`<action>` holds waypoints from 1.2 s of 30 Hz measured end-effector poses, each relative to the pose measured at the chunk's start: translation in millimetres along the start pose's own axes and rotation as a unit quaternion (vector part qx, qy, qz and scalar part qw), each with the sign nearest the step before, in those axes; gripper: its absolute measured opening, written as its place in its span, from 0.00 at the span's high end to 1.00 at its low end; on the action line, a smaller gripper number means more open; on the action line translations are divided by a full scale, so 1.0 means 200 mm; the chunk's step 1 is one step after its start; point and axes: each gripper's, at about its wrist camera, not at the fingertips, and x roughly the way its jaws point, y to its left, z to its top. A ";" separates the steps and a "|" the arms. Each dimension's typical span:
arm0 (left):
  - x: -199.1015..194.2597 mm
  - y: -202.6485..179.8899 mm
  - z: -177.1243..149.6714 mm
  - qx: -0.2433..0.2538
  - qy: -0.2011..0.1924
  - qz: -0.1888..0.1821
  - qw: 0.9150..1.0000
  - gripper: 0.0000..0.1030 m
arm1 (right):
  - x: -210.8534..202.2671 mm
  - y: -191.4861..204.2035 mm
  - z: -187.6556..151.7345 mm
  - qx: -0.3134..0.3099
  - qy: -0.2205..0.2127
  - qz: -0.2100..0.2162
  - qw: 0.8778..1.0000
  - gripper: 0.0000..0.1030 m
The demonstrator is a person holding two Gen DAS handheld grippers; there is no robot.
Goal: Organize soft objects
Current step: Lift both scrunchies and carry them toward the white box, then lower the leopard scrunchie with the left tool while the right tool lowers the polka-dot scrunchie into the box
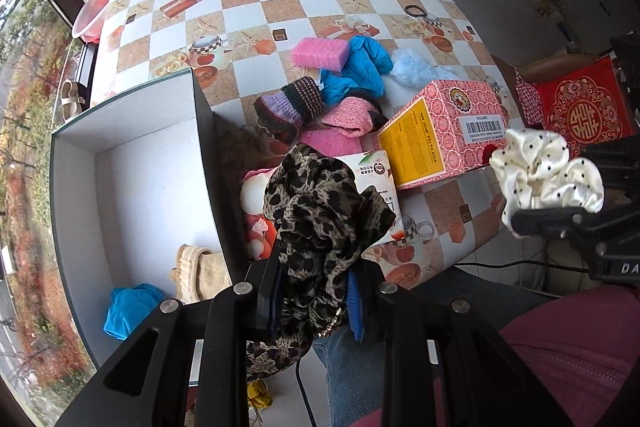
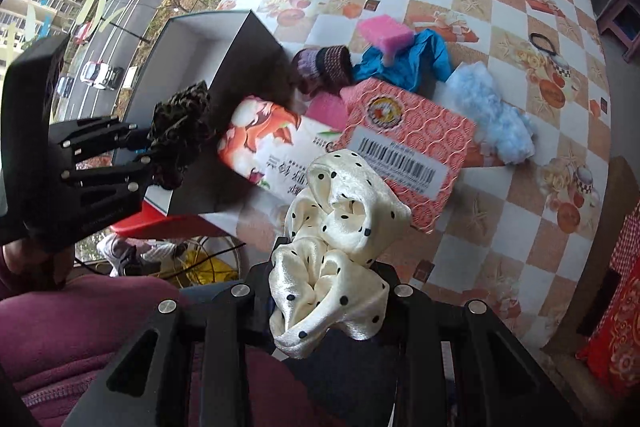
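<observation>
Left gripper (image 1: 316, 291) jaws pinch a leopard-print fabric scrunchie (image 1: 320, 211). Right gripper (image 2: 328, 291) jaws pinch a cream black-dotted satin scrunchie (image 2: 340, 243). Pink patterned cardboard box (image 1: 452, 123) reads "PEI PA KOA".

Your grippers (image 1: 316, 291) are matte black with silver screws (image 2: 241, 290); you wear maroon sleeves (image 2: 76, 323) and blue jeans (image 1: 340, 379).

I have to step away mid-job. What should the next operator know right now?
Left gripper: shut on the leopard-print fabric scrunchie, held beside the open white box.
Right gripper: shut on the cream polka-dot satin scrunchie.
Done: beige sock and blue cloth lie in the box.
Left: both scrunchies, plus the pink sponge, knitted striped sock and pale blue fluff on the table.
</observation>
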 end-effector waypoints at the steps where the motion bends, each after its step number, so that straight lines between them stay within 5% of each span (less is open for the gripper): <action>1: 0.00 0.01 0.00 -0.001 -0.002 0.000 1.000 0.73 | 0.01 0.03 0.00 -0.008 0.003 -0.001 1.000 0.68; 9: -0.07 0.08 -0.06 -0.018 -0.033 0.012 0.999 0.73 | 0.04 0.23 0.04 -0.076 0.014 -0.013 0.997 0.68; 16: -0.14 0.24 -0.14 -0.081 -0.055 0.023 0.995 0.73 | 0.06 0.41 0.14 -0.123 0.015 -0.010 0.992 0.68; 36: -0.21 0.65 -0.28 -0.231 -0.097 0.036 0.967 0.72 | 0.08 0.85 0.53 -0.196 -0.020 0.019 0.980 0.68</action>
